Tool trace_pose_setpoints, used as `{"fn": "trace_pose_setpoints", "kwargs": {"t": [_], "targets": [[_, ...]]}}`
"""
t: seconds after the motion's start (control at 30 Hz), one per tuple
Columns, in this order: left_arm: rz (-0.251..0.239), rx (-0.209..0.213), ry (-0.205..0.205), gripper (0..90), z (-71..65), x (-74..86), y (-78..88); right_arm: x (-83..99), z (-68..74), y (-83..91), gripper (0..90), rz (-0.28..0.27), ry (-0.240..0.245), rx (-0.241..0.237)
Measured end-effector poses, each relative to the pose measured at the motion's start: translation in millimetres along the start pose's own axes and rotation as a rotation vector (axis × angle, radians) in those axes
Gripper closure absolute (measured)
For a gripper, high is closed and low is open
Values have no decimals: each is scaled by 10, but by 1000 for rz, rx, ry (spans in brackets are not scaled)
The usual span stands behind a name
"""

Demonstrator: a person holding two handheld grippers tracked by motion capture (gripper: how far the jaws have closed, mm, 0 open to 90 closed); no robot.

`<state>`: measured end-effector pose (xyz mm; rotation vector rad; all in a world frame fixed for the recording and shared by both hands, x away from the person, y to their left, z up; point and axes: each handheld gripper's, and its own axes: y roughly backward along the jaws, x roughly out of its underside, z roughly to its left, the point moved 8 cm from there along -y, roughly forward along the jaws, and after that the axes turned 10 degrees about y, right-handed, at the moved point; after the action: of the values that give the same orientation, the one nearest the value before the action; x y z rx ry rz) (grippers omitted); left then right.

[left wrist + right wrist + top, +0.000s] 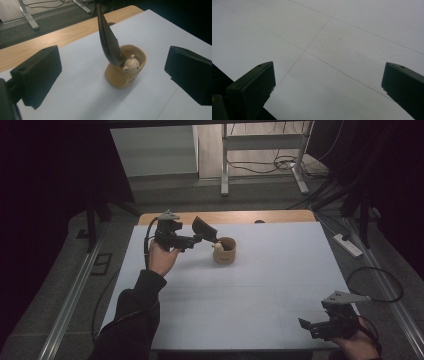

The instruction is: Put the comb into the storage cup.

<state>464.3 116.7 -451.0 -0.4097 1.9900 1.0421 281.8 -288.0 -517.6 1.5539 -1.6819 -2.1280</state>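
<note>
Dark shoehorn [108,40] stands in a tan holder cup [126,72] at the far-centre of the white table [250,290]. Its long axis is steeply tilted: lower end inside the cup, upper broad end leaning up and to the far left. A small bear figure [130,65] sits on the cup's near rim, touching the shoehorn's lower part. Left gripper [197,239] hovers just left of the cup, jaws spread wide, nothing between the pads, shoehorn free ahead of them. Right gripper [305,324] sits at the near right table corner, well apart, jaws wide over bare table. Cables [265,165] and a desk frame [225,165] lie on the floor beyond.
</note>
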Motion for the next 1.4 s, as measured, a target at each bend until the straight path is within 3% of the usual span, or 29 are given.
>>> {"fn": "trace_pose_setpoints", "kwargs": {"t": [0.47,1.4], "targets": [[-11,-20,-26,0,33,105,183,0,-2,2,0,0,1,6],[-65,14,-29,2,17,322,421,-1,-3,1,0,3,3,17]]}}
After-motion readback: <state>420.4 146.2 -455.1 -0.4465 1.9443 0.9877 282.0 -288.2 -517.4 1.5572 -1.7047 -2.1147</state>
